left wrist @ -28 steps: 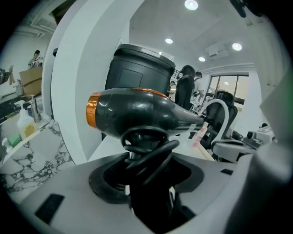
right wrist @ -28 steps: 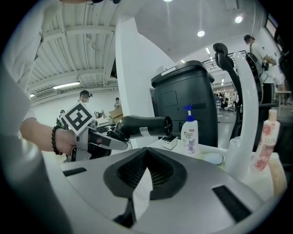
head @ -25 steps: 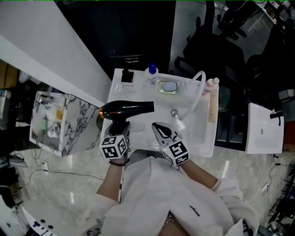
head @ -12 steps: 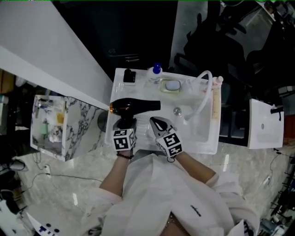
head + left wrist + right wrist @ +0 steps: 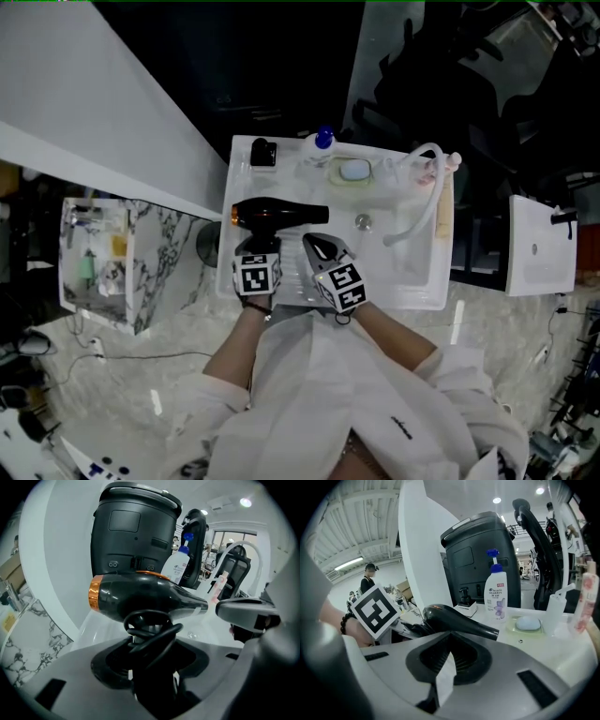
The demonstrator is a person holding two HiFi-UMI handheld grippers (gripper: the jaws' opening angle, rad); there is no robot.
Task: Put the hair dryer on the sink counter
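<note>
A black hair dryer point(image 5: 281, 216) with an orange rear ring hangs level over the left end of the white sink counter point(image 5: 281, 173), nozzle pointing right. My left gripper point(image 5: 258, 248) is shut on its cord-wrapped handle point(image 5: 150, 634) from below. I cannot tell whether the dryer touches the counter. In the left gripper view the dryer body point(image 5: 140, 595) fills the middle. My right gripper point(image 5: 321, 249) sits just right of the handle, shut and holding nothing. The right gripper view shows the dryer point(image 5: 457, 619) ahead of those jaws point(image 5: 445, 667).
On the counter's far edge stand a pump bottle point(image 5: 323, 141), a soap dish point(image 5: 353, 172) and a small black object point(image 5: 263, 152). A white hose point(image 5: 424, 192) arcs over the basin. A black appliance point(image 5: 480, 559) rises behind. A marble stand point(image 5: 98, 258) is at the left.
My left gripper has carried the hair dryer to the right, from past the counter's left edge to over it. The right gripper has drawn closer to the left one.
</note>
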